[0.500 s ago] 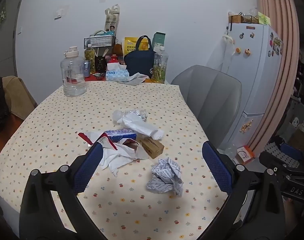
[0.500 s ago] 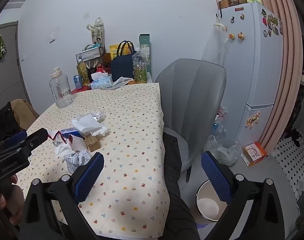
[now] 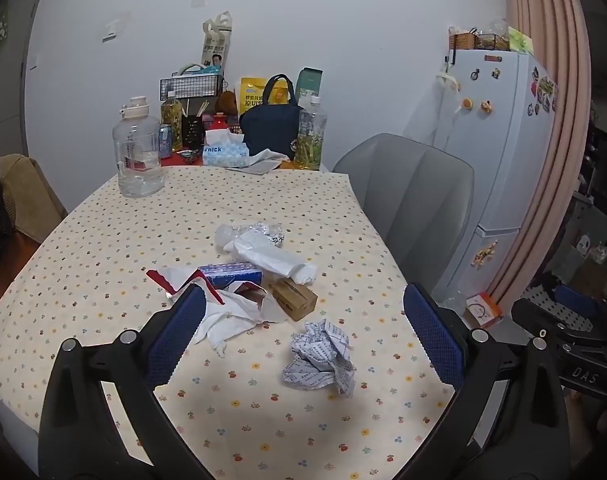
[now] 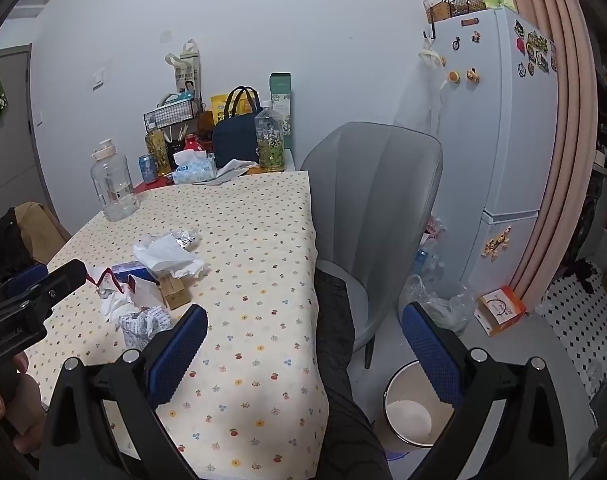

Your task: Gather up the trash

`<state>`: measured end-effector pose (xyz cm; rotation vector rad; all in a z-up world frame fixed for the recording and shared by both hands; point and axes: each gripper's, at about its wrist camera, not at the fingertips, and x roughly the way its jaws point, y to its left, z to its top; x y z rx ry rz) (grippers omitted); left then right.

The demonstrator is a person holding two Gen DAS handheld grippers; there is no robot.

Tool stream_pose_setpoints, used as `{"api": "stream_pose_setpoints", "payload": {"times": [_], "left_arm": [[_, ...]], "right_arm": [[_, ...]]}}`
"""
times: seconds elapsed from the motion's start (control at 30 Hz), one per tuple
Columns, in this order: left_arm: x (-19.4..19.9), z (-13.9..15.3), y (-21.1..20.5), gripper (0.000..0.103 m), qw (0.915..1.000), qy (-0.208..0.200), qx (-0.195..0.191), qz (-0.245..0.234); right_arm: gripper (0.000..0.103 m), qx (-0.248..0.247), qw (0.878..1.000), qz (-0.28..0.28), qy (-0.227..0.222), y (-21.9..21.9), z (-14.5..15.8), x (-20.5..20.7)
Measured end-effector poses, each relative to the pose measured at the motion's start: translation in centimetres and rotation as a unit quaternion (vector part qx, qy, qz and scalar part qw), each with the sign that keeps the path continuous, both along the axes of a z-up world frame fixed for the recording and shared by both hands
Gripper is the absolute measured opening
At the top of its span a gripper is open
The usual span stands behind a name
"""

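Trash lies in a loose cluster near the middle of the table [image 3: 103,240], on a cream cloth printed with small fruit and flower motifs. Nearest the table's front edge sits a crumpled paper ball [image 3: 321,358], white with fine blue print, sharply creased. Just behind it are a small brown cardboard box [image 3: 294,300], a torn red-and-white wrapper [image 3: 183,280], limp white tissue [image 3: 227,320], a flat blue packet [image 3: 231,272], and, farther back, a soft white plastic wrapper [image 3: 271,256] touching a scrap of shiny foil [image 3: 273,234]. The left gripper [image 3: 303,340] hangs above the cloth, released, its blue textured pads spread wide to either side of the paper ball and touching nothing. The right gripper [image 4: 303,352] is likewise spread and empty, over the table's right edge. On the floor beyond that edge stands a round white wastebasket [image 4: 399,384], with a grey padded chair [image 4: 383,184] between table and white refrigerator [image 4: 515,140]. At the table's far end stand a clear water jug [image 3: 137,156], a tissue box [image 3: 223,152] and a navy lunch bag [image 3: 269,124].
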<state>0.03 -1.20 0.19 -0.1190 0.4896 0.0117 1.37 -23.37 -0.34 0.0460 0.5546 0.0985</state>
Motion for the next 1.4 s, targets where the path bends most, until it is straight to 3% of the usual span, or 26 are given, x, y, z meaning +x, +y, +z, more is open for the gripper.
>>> {"api": "stream_pose_setpoints", "payload": {"times": [1.4], "left_arm": [[0.05, 0.24, 1.19, 0.098, 0.9999, -0.003, -0.012, -0.003]], "right_arm": [[0.096, 0.005, 1.0, -0.009, -0.01, -0.13, 0.23, -0.35]]}}
